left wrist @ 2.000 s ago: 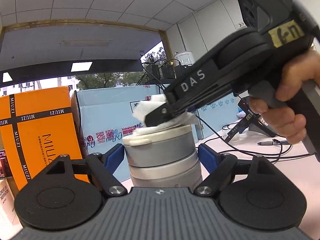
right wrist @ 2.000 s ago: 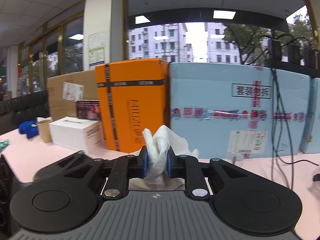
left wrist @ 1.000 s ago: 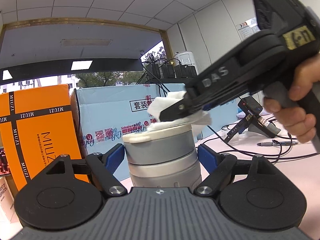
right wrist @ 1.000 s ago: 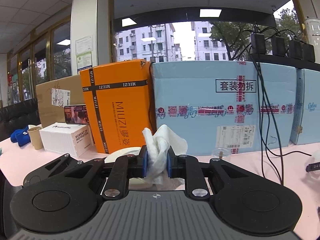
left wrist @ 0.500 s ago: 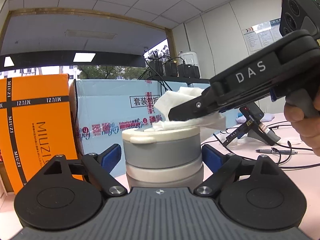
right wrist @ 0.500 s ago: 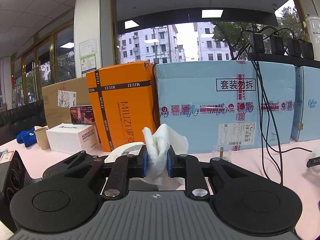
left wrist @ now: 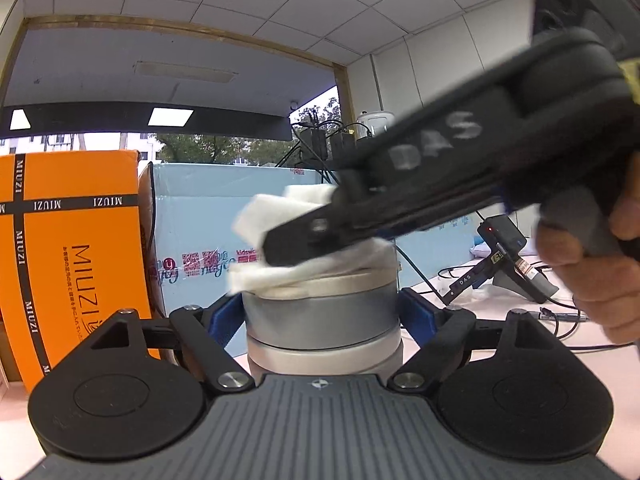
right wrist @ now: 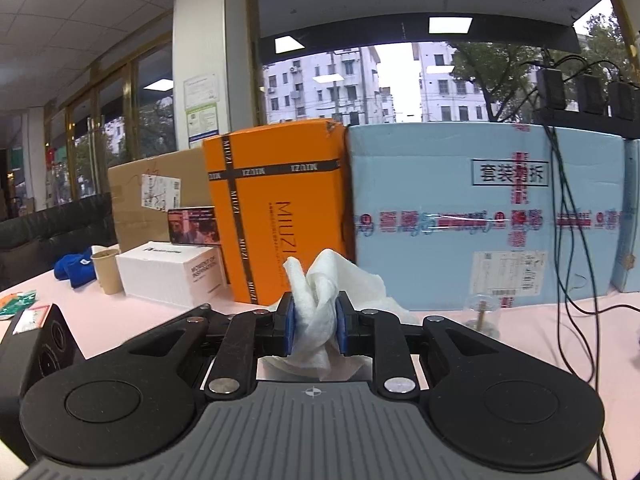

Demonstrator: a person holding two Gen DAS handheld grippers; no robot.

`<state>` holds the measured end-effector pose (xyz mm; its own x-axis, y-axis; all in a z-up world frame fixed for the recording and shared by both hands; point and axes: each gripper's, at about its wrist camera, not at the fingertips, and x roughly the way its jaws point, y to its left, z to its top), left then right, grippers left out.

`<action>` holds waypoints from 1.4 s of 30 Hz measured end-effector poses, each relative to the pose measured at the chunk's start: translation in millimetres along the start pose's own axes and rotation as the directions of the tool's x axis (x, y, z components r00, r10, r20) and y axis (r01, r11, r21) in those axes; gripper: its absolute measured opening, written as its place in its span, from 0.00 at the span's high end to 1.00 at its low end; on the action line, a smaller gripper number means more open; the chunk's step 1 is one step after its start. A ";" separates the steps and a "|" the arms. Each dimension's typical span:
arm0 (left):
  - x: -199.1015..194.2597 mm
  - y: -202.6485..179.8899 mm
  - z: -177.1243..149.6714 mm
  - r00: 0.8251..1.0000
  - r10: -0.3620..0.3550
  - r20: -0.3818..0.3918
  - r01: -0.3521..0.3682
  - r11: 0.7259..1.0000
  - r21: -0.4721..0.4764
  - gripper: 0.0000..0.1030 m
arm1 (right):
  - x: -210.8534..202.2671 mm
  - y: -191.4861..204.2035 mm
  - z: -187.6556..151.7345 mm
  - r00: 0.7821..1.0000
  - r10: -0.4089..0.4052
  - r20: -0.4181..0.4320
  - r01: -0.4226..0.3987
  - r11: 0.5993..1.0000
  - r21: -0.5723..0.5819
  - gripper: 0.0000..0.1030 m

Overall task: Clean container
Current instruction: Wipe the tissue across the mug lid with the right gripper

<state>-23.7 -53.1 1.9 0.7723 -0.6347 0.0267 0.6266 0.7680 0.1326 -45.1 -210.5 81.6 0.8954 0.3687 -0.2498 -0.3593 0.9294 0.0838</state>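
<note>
A round grey container (left wrist: 320,312) with a white rim stands upright between the blue pads of my left gripper (left wrist: 320,318). Those jaws are closing and the pads press its sides. My right gripper (right wrist: 313,324) pinches a crumpled white tissue (right wrist: 320,280); its jaws are easing open a little, with the tissue still between the pads. In the left wrist view the right gripper (left wrist: 288,246) slants down from the upper right, held by a person's hand (left wrist: 592,276). It presses the tissue (left wrist: 304,272) flat on the container's top.
An orange MIUZI box (right wrist: 276,216) and a light blue carton (right wrist: 480,216) stand behind on the pink table (right wrist: 520,332). Black cables (right wrist: 568,240) hang at the right. A white box (right wrist: 172,276), a paper cup (right wrist: 106,272) and a small clear cup (right wrist: 482,316) stand nearby.
The right gripper has swung left and down across the container's top, dragging the tissue over the rim. The container stays held in the left gripper.
</note>
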 end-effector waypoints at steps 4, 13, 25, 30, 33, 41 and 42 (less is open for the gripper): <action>-0.8 -2.2 0.4 1.000 -0.004 0.000 0.004 1.000 0.013 0.23 | 9.2 1.8 2.5 1.000 0.005 0.005 -0.005 1.000 0.009 0.81; -1.0 -3.0 0.8 1.000 -0.008 0.000 0.008 1.000 0.018 0.22 | 1.7 -16.2 1.6 0.997 -0.079 0.005 0.079 0.997 0.018 0.81; -2.3 -8.5 0.1 1.000 -0.001 0.007 0.001 0.999 0.050 0.22 | -26.0 -7.1 -13.2 0.998 -0.048 0.030 0.048 0.999 0.004 0.81; -2.3 -11.5 0.3 1.000 -0.005 0.011 0.005 0.997 0.072 0.22 | -19.0 3.3 -10.4 1.000 -0.001 0.024 0.001 1.000 -0.022 0.80; -2.5 -11.4 0.6 1.000 -0.006 0.011 0.005 0.998 0.068 0.22 | -12.0 6.8 -6.5 1.000 -0.001 0.023 0.002 0.999 -0.032 0.80; -4.6 -9.8 0.7 1.000 -0.008 0.007 0.007 0.998 0.058 0.22 | -3.0 -14.2 -2.1 0.996 -0.082 0.022 0.082 0.997 0.004 0.80; -4.4 -9.8 0.7 1.000 -0.008 0.007 0.007 0.998 0.056 0.22 | -4.6 -17.8 -2.9 0.996 -0.092 0.022 0.092 0.996 0.012 0.80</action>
<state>-33.3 -57.8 1.2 0.7666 -0.6413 0.0322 0.6254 0.7572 0.1884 -43.6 -228.7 78.5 0.9302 0.2818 -0.2352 -0.2724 0.9595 0.0724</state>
